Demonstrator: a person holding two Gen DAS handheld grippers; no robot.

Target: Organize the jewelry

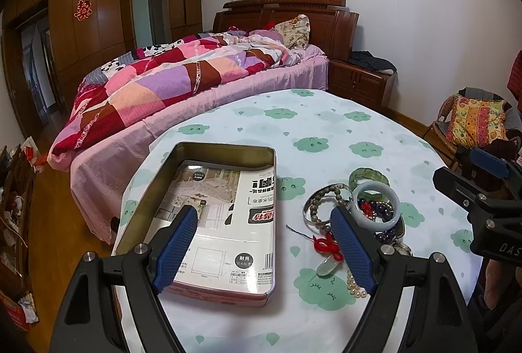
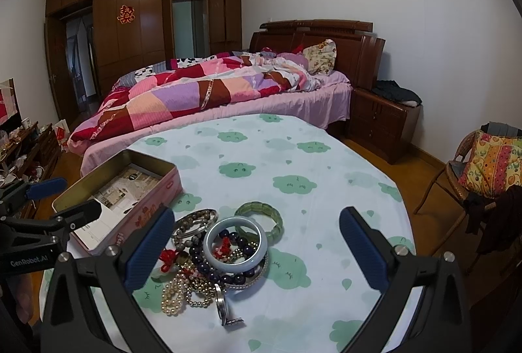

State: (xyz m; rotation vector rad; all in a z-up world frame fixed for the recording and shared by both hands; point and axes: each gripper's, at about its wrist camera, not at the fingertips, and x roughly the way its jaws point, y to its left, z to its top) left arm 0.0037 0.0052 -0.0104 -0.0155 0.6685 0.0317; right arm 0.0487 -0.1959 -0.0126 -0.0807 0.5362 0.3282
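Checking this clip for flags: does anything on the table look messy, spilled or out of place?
Yes: the jewelry lies in a tangled heap on the cloud-print tablecloth, pearl strand, dark beads and pale round bangle overlapping. The open rectangular metal tin beside it holds only printed paper.

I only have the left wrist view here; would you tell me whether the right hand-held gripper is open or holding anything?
Observer: The right hand-held gripper is open and empty, jaws wide over the jewelry pile.
Operator: Thank you. Is any piece in that pile hidden from me?
Observer: Yes, a silver metal piece lies at the pile's near edge.
Operator: And how do the pearls lie?
Observer: The pearl strand is bunched in a heap beside that piece.
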